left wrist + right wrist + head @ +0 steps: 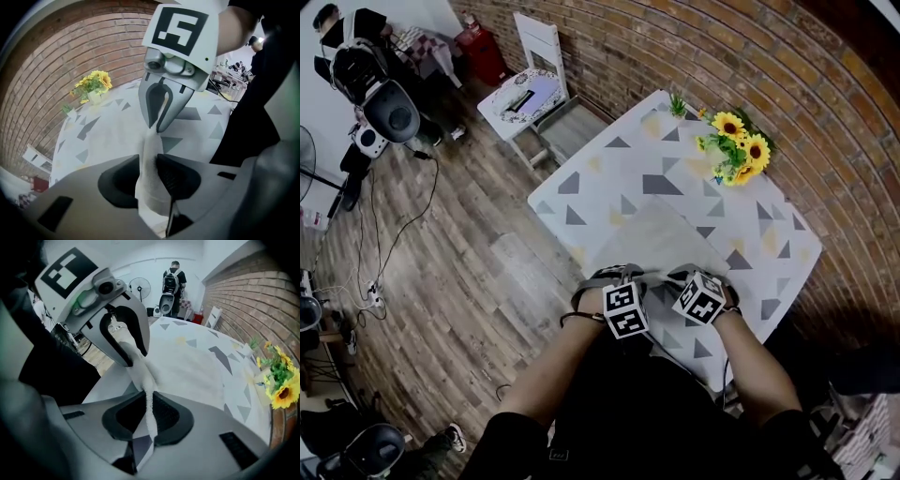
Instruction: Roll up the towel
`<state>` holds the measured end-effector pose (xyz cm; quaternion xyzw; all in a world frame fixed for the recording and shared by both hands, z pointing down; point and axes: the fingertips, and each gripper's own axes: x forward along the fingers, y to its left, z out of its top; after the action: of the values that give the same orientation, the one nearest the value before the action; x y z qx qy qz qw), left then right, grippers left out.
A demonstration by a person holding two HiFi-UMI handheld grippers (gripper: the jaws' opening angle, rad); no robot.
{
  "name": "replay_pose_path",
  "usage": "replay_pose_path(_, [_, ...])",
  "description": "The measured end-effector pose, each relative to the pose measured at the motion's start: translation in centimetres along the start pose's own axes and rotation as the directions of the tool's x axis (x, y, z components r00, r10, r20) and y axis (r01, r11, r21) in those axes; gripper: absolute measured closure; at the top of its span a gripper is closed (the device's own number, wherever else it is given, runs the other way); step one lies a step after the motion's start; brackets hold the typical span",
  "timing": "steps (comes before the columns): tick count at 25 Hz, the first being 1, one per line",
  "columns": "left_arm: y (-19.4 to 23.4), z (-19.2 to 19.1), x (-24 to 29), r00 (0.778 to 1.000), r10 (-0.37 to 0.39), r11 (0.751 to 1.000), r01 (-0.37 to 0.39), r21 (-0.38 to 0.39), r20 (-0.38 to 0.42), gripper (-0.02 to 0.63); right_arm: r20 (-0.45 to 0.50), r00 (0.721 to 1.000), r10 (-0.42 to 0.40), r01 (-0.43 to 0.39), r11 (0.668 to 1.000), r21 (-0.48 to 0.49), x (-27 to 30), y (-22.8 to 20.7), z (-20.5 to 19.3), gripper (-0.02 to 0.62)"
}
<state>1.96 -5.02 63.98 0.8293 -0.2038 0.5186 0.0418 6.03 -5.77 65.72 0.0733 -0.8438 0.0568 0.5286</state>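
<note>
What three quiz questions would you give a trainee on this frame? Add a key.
1. True or false: the left gripper and the right gripper are each shut on the towel.
2. Where on the table do the sunflowers stand? A) far corner B) near edge C) centre
3. Fill in: the table stands against a ___ wall.

Key: 1 true; 2 A; 3 brick.
</note>
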Motion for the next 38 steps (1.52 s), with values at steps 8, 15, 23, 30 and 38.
replay_pose_path(8, [-0.1,0.3,1.0,0.999,-0.036,0.997,0.036,0.064,-0.013,0.426,-0.027,0.999,0.020,-0.020,1.000,0.020,0.2,-1.7,1.1,0.522])
replay_pose_path(15, [2.3,-0.1,1.4,0.999,-0.037,0.999,0.037,0.012,-0.002,0.430,-0.028,1.000,-0.008,0.009,1.000,0.005,0.3,-3.8,2.1,0.491])
replay_pose_path(23, [4.6,-0.2,1.6,1.000,-0.014,1.000,0.014,0.005,0.002,0.431,-0.024,0.998,-0.052,0.052,0.999,0.009,0.8,-5.9,2.7,0.488])
replay_pose_path(30, [3.5,0.8,1.6,0.996,-0.082,0.993,0.083,0.086,-0.018,0.428,-0.027,0.995,-0.095,0.096,0.994,0.052,1.3,-7.8,3.0,0.492])
replay_pose_path(38, [3.3,0.2,2.5,0.993,-0.115,0.992,0.116,0.051,-0.021,0.461,0.061,0.998,0.008,-0.004,0.998,-0.061,-0.1,-4.7,3.9,0.446])
